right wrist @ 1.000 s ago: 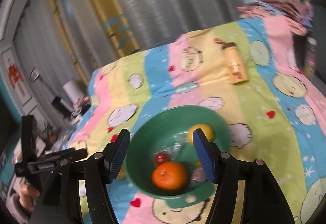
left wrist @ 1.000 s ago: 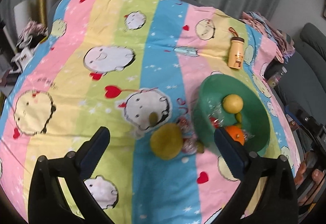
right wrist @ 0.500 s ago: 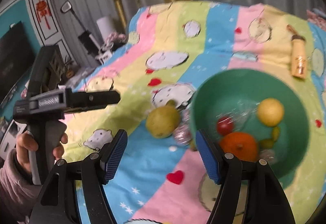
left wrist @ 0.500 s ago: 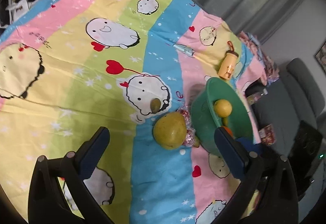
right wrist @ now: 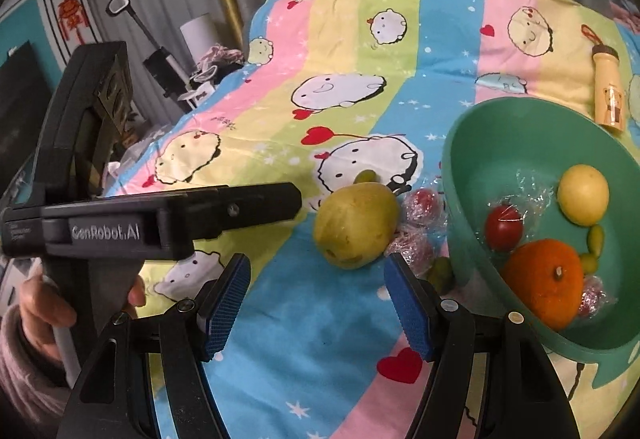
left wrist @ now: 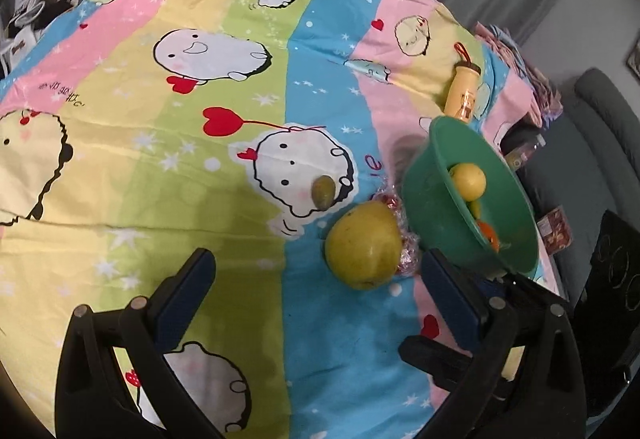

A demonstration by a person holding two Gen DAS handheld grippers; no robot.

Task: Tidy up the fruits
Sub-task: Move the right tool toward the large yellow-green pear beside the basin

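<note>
A large yellow-green pear (left wrist: 363, 245) (right wrist: 354, 225) lies on the striped bedsheet just left of a green bowl (left wrist: 436, 199) (right wrist: 516, 123). The bowl holds a yellow fruit (right wrist: 583, 194), an orange (right wrist: 544, 285), a wrapped red fruit (right wrist: 504, 227) and small green ones. Wrapped red fruits (right wrist: 420, 201) and a small green fruit (left wrist: 323, 191) lie beside the pear. My left gripper (left wrist: 316, 303) is open and empty, just short of the pear. My right gripper (right wrist: 318, 299) is open and empty, also close before the pear. The left gripper's body (right wrist: 160, 215) shows at the right view's left.
A yellow bottle (left wrist: 464, 91) (right wrist: 609, 91) lies on the sheet behind the bowl. The sheet's right edge drops to a grey sofa (left wrist: 600, 143). Clutter and a cleaner (right wrist: 168, 67) stand past the sheet's far left edge.
Both grippers have moved closer to the pear and lower over the sheet. The right gripper swung left, off the bowl, and the pear now sits between its fingers' line of sight.
</note>
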